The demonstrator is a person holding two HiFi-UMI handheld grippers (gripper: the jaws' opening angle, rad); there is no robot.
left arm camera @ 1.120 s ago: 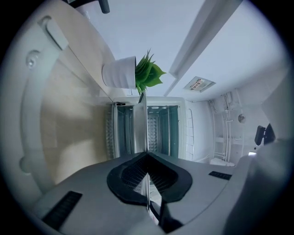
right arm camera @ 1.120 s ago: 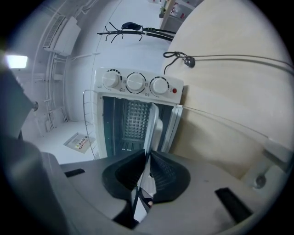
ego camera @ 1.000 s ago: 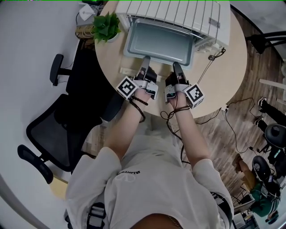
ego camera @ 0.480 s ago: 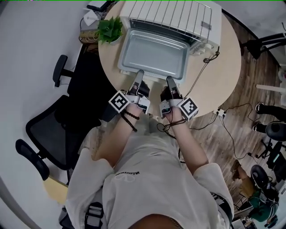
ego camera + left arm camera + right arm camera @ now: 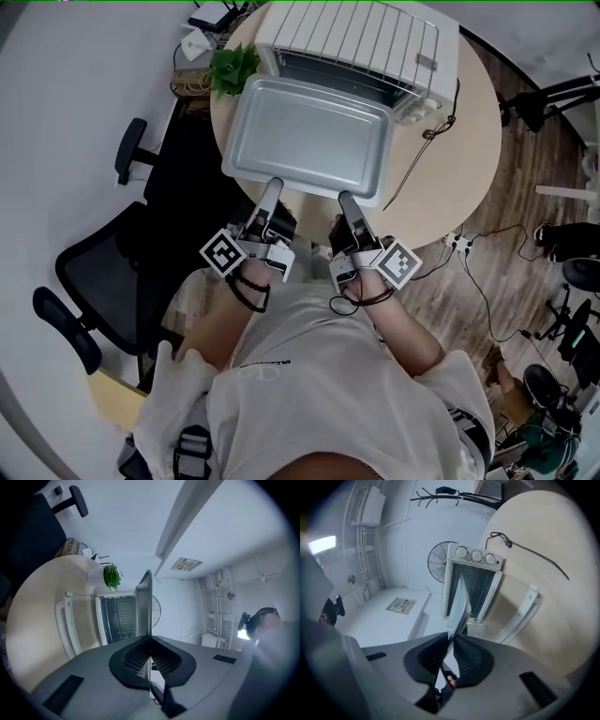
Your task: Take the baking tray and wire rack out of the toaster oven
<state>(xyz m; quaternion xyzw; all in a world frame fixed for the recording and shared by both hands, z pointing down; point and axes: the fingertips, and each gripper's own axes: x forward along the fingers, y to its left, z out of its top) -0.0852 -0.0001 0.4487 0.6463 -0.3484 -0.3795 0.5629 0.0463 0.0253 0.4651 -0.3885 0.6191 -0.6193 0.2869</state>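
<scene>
A grey metal baking tray (image 5: 309,136) hangs in the air in front of the white toaster oven (image 5: 352,42), clear of its opening. My left gripper (image 5: 274,185) is shut on the tray's near rim at the left, and my right gripper (image 5: 345,199) is shut on the same rim at the right. In the left gripper view the tray (image 5: 144,604) runs edge-on from my pads (image 5: 136,660) toward the open oven (image 5: 115,618), whose cavity shows a wire mesh. In the right gripper view the tray edge (image 5: 459,606) rises from my pads (image 5: 471,660) before the oven (image 5: 471,585).
The oven's glass door (image 5: 65,625) lies folded down on the round wooden table (image 5: 455,159). A potted plant (image 5: 232,67) stands left of the oven, and its power cord (image 5: 427,141) trails right. A black office chair (image 5: 103,272) stands at the left.
Both grippers have drawn the tray back toward the person and lifted it; it has come fully out of the oven and stands larger in the head view.
</scene>
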